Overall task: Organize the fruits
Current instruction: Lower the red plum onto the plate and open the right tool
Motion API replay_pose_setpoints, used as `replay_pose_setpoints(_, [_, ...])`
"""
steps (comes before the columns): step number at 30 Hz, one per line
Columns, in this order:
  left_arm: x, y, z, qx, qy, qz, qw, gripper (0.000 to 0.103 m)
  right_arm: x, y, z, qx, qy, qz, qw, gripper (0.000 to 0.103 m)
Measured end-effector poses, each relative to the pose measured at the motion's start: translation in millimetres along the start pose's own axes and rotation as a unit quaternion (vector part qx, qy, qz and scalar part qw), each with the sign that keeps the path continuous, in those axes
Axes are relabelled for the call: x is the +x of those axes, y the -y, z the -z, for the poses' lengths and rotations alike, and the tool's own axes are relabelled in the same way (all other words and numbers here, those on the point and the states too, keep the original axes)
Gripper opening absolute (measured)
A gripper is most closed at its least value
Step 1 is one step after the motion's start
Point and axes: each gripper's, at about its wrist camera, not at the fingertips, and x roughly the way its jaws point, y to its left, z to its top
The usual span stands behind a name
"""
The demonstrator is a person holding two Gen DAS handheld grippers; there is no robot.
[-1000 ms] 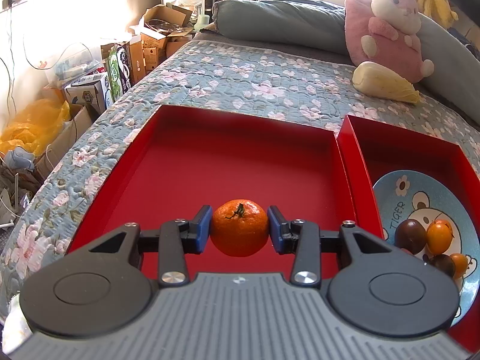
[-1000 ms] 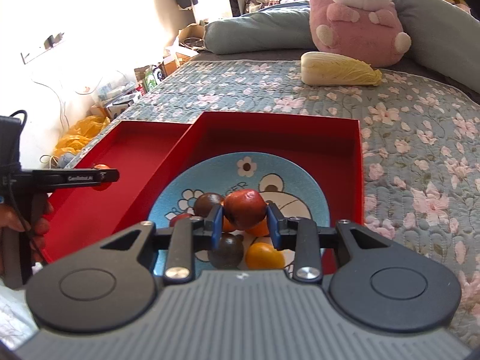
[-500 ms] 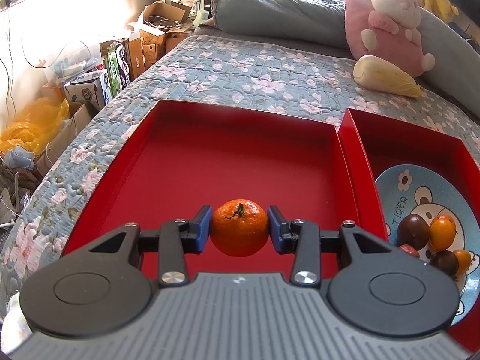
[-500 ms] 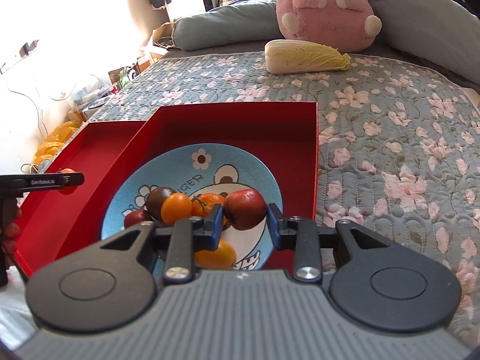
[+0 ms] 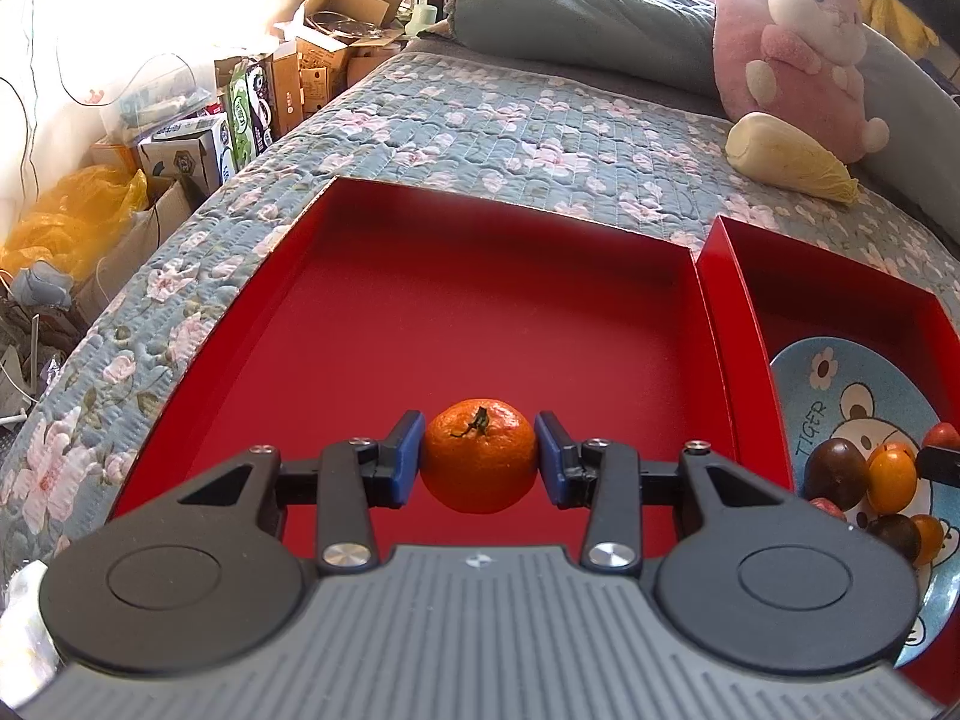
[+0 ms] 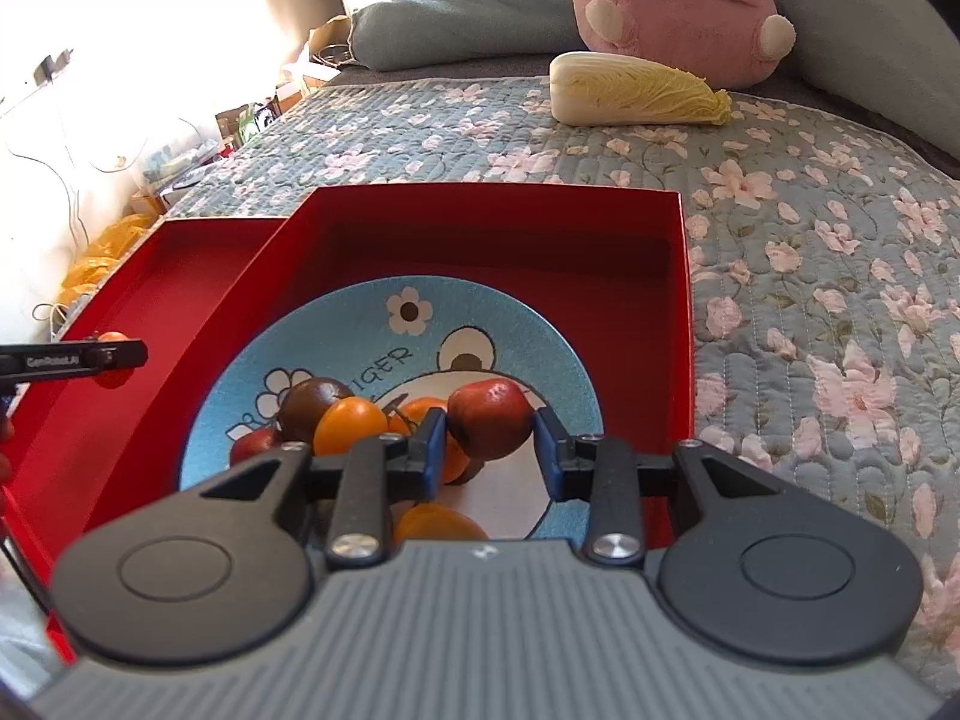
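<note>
My left gripper (image 5: 479, 457) is shut on an orange mandarin (image 5: 479, 456) and holds it over the near part of the large red tray (image 5: 456, 312). My right gripper (image 6: 491, 441) is shut on a dark red tomato (image 6: 491, 425) above the blue cartoon plate (image 6: 498, 324), which lies in the smaller red tray (image 6: 684, 276). Several small orange, red and dark tomatoes (image 6: 342, 417) are piled on the plate's left part. The plate (image 5: 864, 384) and its fruits (image 5: 864, 480) also show at the right of the left wrist view. The left gripper (image 6: 78, 357) shows at the left edge of the right wrist view.
Both trays lie side by side on a floral quilt (image 5: 480, 120). A napa cabbage (image 6: 636, 90) and a pink plush toy (image 6: 672, 0) are at the back, with a grey pillow (image 5: 576, 18). Cardboard boxes (image 5: 252, 90) and a yellow bag (image 5: 66, 222) stand beside the bed.
My right gripper has lifted the dark red tomato off the pile and carried it rightward over the plate. My left gripper keeps the mandarin and has drifted slightly over the large tray.
</note>
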Motion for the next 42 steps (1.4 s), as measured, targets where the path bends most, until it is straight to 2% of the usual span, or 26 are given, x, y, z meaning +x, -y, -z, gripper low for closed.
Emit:
replay_pose_setpoints(7, [-4.8,7.8,-0.4,0.023,0.015,0.007,0.9996,0.046,2.1,-0.4,-0.9,0.002,0.012,0.006,1.0,0.036])
replay_pose_setpoints(10, [-10.0,11.3,0.0,0.024,0.02,0.014,0.9994,0.046,0.0,-1.1,0.8,0.003,0.015,0.017,1.0,0.044])
replay_pose_setpoints(14, [-21.3,23.1,2.8,0.041,0.033,0.02,0.9984,0.046,-8.7,-0.1,6.5,0.01,0.03,0.009,0.999,0.044])
replay_pose_setpoints(17, [-35.6,36.2,5.6,0.06,0.054,0.031,0.9963,0.046,-19.5,0.2,10.0,0.016,0.041,0.001,0.999,0.044])
replay_pose_setpoints(20, [-49.2,56.7,9.7,0.087,0.067,0.056,0.9923,0.046,-31.9,1.2,14.1,0.022,0.049,-0.007,0.999,0.044])
replay_pose_setpoints(30, [-66.4,128.8,25.6,0.129,0.061,0.135,0.9804,0.046,-55.7,-13.6,29.5,-0.001,0.048,-0.039,0.998,0.045])
replay_pose_setpoints(36, [-57.1,153.4,35.5,0.145,0.043,0.147,0.9776,0.046,-59.8,-21.9,44.5,-0.023,0.028,-0.045,0.998,0.045])
replay_pose_setpoints(42, [-48.4,162.6,43.5,0.163,0.028,0.147,0.9752,0.046,-60.1,-21.6,52.0,-0.024,0.017,-0.042,0.999,0.046])
